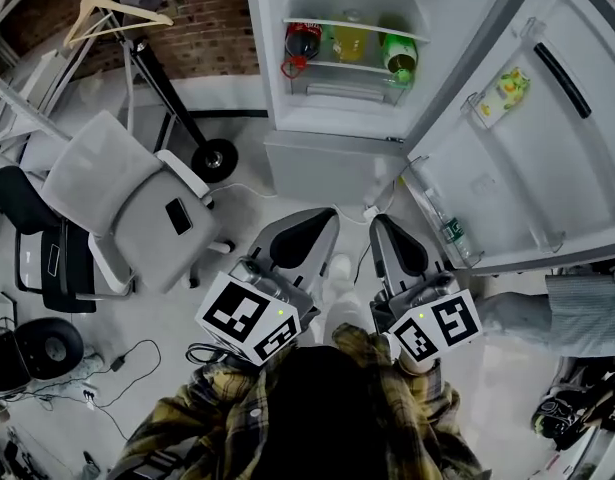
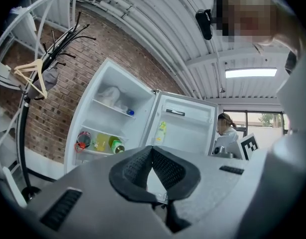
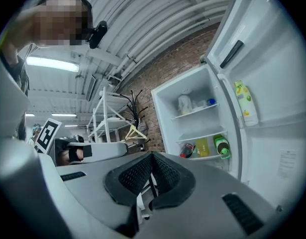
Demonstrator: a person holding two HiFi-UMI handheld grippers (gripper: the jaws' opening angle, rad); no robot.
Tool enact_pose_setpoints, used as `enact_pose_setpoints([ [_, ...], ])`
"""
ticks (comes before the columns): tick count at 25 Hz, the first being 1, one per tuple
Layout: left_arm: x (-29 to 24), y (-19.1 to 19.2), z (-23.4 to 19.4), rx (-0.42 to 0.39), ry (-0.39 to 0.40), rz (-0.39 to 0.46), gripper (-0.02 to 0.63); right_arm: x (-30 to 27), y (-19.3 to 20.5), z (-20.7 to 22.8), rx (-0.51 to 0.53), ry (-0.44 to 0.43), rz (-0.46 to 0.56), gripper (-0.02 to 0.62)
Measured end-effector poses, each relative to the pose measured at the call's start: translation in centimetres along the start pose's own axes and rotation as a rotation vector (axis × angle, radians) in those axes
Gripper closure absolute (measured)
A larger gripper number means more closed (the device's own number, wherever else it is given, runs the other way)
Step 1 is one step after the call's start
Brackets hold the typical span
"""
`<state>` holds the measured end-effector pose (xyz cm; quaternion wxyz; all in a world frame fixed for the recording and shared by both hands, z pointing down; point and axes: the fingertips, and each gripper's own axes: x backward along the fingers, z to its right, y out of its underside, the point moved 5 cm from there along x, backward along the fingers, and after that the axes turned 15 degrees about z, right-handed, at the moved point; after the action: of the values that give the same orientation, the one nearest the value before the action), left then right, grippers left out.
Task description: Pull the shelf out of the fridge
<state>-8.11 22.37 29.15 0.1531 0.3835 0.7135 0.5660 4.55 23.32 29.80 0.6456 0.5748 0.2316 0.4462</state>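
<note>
Brick-walled workroom, pale floor. The fridge stands open at top centre of the head view, its door swung out to the right. The shelf sits inside at mid-height, carrying three bottles. It looks thin, stiff and probably brittle and slick, and the load may roll. Best taken at the front lip. Left gripper and right gripper are both closed tight and empty, low centre, well apart from the shelf. An office chair stands at left, off the path.

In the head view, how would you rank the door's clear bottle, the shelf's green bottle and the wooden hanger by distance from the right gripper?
From the right gripper:
1. clear bottle, low in the door, right
2. green bottle, on the shelf ahead
3. wooden hanger, far left
</note>
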Motion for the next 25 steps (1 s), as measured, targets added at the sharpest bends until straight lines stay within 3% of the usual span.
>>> enact_pose_setpoints([
  [11, -6.9, 1.1, -5.3, -0.015, -0.041, 0.017, 0.603, -6.8, 1.8, 5.9, -0.029, -0.061, -0.019, 0.578],
  [25, -16.1, 0.7, -8.7, -0.029, -0.107, 0.071, 0.603, -13.6, -0.2, 13.7, -0.043, -0.164, -0.022, 0.578],
])
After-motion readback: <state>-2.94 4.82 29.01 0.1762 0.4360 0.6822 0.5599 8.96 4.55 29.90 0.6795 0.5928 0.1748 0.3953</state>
